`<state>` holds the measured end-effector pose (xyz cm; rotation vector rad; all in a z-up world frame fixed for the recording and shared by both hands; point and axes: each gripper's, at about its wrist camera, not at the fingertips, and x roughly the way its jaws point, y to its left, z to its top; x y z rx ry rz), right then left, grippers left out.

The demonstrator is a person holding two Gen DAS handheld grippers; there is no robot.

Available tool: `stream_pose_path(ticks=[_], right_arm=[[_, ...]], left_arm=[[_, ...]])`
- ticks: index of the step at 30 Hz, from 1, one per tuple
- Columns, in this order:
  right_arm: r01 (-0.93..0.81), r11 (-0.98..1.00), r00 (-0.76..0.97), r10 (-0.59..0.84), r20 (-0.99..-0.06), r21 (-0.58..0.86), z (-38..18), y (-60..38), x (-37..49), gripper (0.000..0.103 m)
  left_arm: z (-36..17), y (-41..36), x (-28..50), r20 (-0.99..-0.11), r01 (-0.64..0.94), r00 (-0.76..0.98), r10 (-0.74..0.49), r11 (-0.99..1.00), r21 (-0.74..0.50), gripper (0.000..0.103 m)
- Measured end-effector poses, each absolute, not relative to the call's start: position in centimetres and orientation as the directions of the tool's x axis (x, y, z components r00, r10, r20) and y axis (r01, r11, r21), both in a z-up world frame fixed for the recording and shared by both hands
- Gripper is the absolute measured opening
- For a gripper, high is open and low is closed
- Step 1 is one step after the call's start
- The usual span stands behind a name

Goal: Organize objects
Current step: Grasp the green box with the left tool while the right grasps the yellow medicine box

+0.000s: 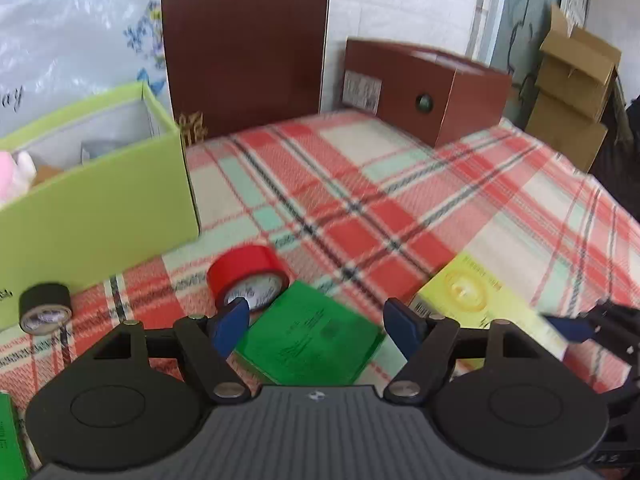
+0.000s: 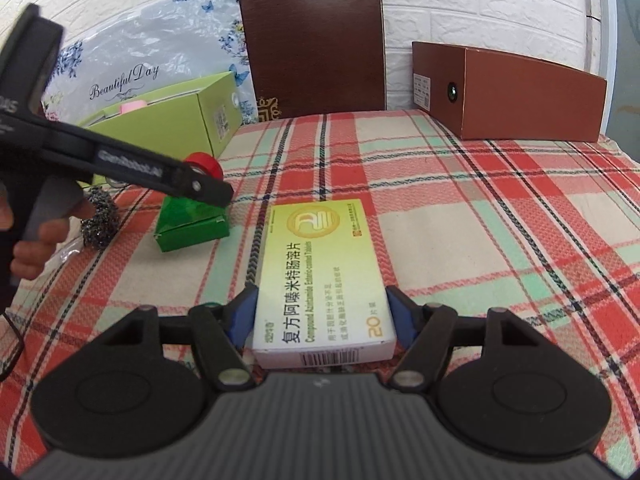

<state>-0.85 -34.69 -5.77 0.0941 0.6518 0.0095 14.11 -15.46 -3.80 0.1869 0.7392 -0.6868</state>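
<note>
Left wrist view shows the left gripper (image 1: pixel 316 316) spread wide over a small green box (image 1: pixel 310 346), beside a red tape roll (image 1: pixel 248 280); the open lime-green box (image 1: pixel 96 200) holds something pink (image 1: pixel 14 174). Right wrist view shows the right gripper (image 2: pixel 323 310) with its fingers flanking the yellow medicine box (image 2: pixel 320 280) on the plaid cloth (image 2: pixel 500 240); whether they press it, I cannot tell.

Each gripper (image 1: pixel 316 320) (image 2: pixel 322 312) is built of black linkages fastened with silver screws, blue jaws, and a ribbed grey body; white lettering is printed.
</note>
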Motion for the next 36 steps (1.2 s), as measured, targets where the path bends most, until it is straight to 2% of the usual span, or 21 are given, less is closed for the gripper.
stream_pose_path(ticks=[3,4,5,8,12,15,17,22,23,25,29,36], right_arm=[[0.017,0.997,0.792,0.033,-0.61,0.075,-5.9,-34.4,-0.7,0.069],[0.013,0.997,0.791,0.035,-0.61,0.074,-5.9,-34.3,-0.7,0.07],[0.012,0.997,0.79,0.034,-0.612,0.071,-5.9,-34.2,-0.6,0.071],[0.003,0.998,0.789,0.035,-0.614,0.06,-6.1,-33.9,-0.5,0.074],[-0.007,0.999,0.786,0.032,-0.617,0.043,-6.1,-33.5,-0.2,0.076],[-0.008,0.999,0.786,0.035,-0.617,0.046,-6.1,-33.6,-0.2,0.076],[-0.002,0.999,0.784,0.027,-0.62,0.04,-6.1,-33.6,-0.1,0.076],[0.002,1.0,0.78,0.002,-0.626,0.006,-6.2,-33.4,0.9,0.077],[0.0,1.0,0.779,0.0,-0.627,0.0,-6.3,-33.3,1.1,0.076],[-0.012,1.0,0.782,0.004,-0.624,-0.009,-6.3,-33.0,1.2,0.065],[-0.009,1.0,0.779,-0.004,-0.627,-0.018,-5.9,-32.5,0.9,0.065],[-0.088,0.996,0.825,0.084,-0.559,0.02,-2.2,-31.1,1.3,0.065]], left_arm=[[-4.1,-14.5,12.8,-0.677,0.645,0.506,-0.534,0.756,-0.115,0.076],[-4.2,-14.4,12.4,-0.702,0.642,0.477,-0.528,0.755,-0.132,0.067],[-4.4,-14.2,11.8,-0.724,0.632,0.458,-0.516,0.761,-0.144,0.064],[-4.4,-13.9,9.9,-0.711,0.624,0.482,-0.512,0.771,-0.132,0.064],[-4.5,-14.5,10.2,-0.702,0.558,0.511,-0.496,0.812,-0.168,0.071],[-4.5,-15.4,10.7,-0.712,0.545,0.517,-0.476,0.824,-0.155,0.072],[-4.5,-15.8,10.4,-0.717,0.561,0.517,-0.468,0.818,-0.129,0.066],[-4.7,-15.8,10.1,-0.715,0.566,0.528,-0.459,0.817,-0.107,0.068],[-4.8,-15.9,10.1,-0.714,0.567,0.533,-0.454,0.818,-0.097,0.068],[-4.8,-16.1,9.7,-0.714,0.575,0.543,-0.441,0.815,-0.066,0.062],[-3.7,-14.9,9.4,-0.709,0.567,0.512,-0.486,0.81,-0.146,0.062],[0.9,-10.7,9.1,-0.625,0.504,0.589,-0.512,0.837,-0.211,0.062]])
